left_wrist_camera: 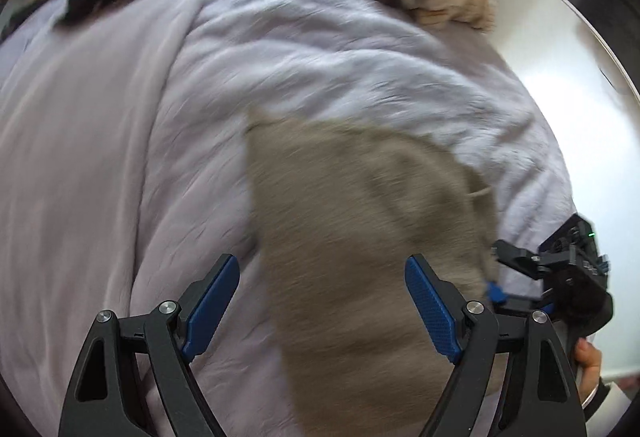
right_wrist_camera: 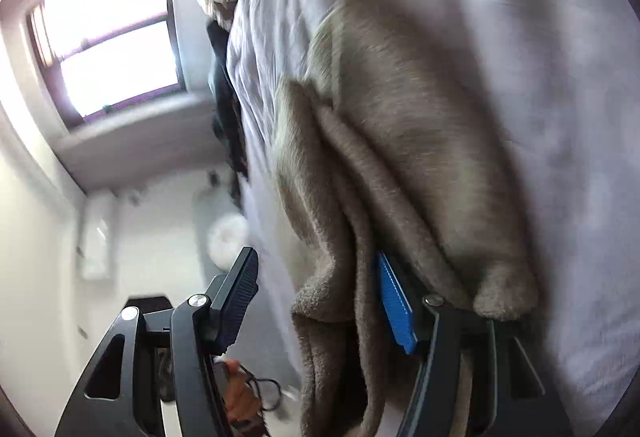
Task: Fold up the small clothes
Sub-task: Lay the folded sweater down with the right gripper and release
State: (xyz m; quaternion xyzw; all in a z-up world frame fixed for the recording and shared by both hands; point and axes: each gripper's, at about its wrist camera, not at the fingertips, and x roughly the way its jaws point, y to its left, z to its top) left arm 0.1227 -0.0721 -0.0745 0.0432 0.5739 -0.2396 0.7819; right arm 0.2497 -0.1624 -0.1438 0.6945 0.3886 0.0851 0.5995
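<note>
Both tongs gape, your left gripper [left_wrist_camera: 322,303] low in its frame over the taupe fleece garment [left_wrist_camera: 360,237], your right gripper [right_wrist_camera: 320,301] with fleece bunched between its fingers unpinched, so folding looks barely begun, the fuzzy piece rumpled mid-frame on the lilac bedspread [left_wrist_camera: 140,117].

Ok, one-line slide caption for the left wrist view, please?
Open left hand-held gripper hovers over a taupe fleece garment on the lavender bedspread, with the right hand-held gripper at the garment's right edge.
</note>
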